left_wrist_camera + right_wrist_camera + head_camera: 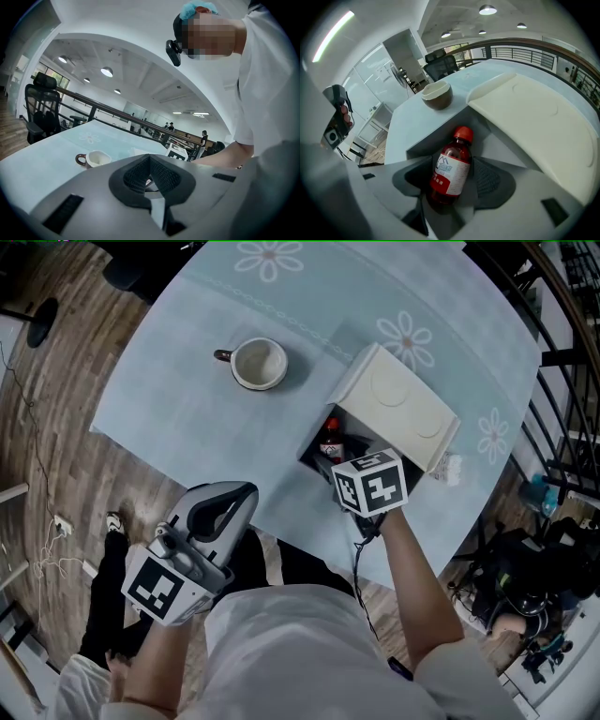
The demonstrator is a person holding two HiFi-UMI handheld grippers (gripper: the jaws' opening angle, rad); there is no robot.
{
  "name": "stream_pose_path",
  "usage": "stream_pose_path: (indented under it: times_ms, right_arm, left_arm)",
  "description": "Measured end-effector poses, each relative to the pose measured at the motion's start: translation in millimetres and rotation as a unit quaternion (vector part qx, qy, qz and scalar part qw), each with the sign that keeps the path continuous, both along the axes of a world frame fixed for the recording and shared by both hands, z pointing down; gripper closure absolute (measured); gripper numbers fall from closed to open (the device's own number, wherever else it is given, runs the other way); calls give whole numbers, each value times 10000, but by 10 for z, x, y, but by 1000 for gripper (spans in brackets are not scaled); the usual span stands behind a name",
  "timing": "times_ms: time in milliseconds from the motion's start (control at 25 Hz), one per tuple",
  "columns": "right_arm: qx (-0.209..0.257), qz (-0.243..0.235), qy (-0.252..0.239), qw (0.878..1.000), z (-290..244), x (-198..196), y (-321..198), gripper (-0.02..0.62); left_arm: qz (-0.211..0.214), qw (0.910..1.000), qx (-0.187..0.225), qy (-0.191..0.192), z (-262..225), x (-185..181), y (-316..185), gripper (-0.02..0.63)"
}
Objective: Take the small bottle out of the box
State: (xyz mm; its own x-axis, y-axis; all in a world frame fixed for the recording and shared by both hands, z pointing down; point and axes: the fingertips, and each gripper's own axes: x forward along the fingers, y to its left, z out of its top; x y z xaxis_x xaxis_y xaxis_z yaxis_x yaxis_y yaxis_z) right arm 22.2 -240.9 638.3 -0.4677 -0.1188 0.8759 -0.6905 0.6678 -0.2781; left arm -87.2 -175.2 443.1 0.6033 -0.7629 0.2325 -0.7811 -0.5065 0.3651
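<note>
Closest to the person's body, the left gripper (150,161) hangs off the near edge of the counter (187,409). Its fingers (136,176) are pressed together on nothing. It steadies nothing, so it cannot help if the box shifts.

Further out, the right gripper (450,176) reaches into the open white box (412,418). Its fingers (492,180) are closed around the lower body of the small red bottle (451,164). The bottle is inside the box, with its red cap (463,134) pointing deeper in.

The main risk appears to be the grip itself. The pads hold a smooth, round body low down, over or just below the paper label, and most of the bottle reaches ahead of them. A quick pull or a tilt could let it pivot between the pads or slide out, back into the box or onto the counter.

The next risk is the box. The raised lid (534,126) overhangs just to the right of the bottle, and a grey inner wall (431,140) stands close on the left. If the bottle is drawn out at an angle, the cap or shoulder may catch on either one. The box looks light and nothing holds it down, so a snag would likely drag it along with the bottle. It also sits near the counter's near edge and could slip off.

Further off, the white mug (260,364) stands well apart on the counter. Only a wide sideways swing would bring the bottle near it.
</note>
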Motion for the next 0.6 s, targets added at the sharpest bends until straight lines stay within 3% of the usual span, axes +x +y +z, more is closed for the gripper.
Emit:
stream_pose_path:
  times_ms: [160, 600]
  right_arm:
    - [-19, 4, 189, 9998, 26, -11, -1, 324]
    - [123, 121, 121, 9998, 6, 20, -26, 339]
  left_arm:
    - [-2, 10000, 2, -4, -19, -15, 7, 600]
    - [54, 9999, 43, -79, -84, -20, 77, 600]
